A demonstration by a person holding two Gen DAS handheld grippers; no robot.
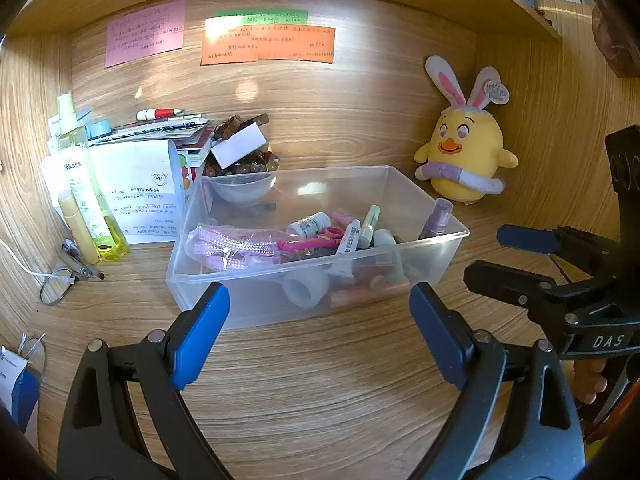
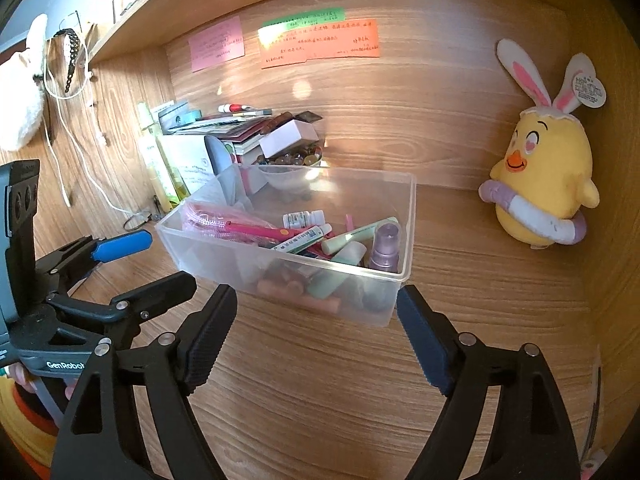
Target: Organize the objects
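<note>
Mid-bench, clear plastic bin (image 1: 280,300) of small toiletries looks light, thin-walled, slick, likely flexing; grip opposite rim edges; left hand-held gripper (image 1: 320,312) and right hand-held gripper (image 2: 316,316) both gape wide, empty.

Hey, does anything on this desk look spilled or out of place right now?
Yes. A few brown beads lie loose on the desk beside the overfilled white bowl behind the clear bin, apparently spilled. A white box sits tilted on the heap.

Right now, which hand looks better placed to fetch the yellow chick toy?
Probably the right gripper. The chick toy sits right of the plastic box, on that gripper's side, with bare desk between. The left gripper faces the box. Both are open and empty.
</note>
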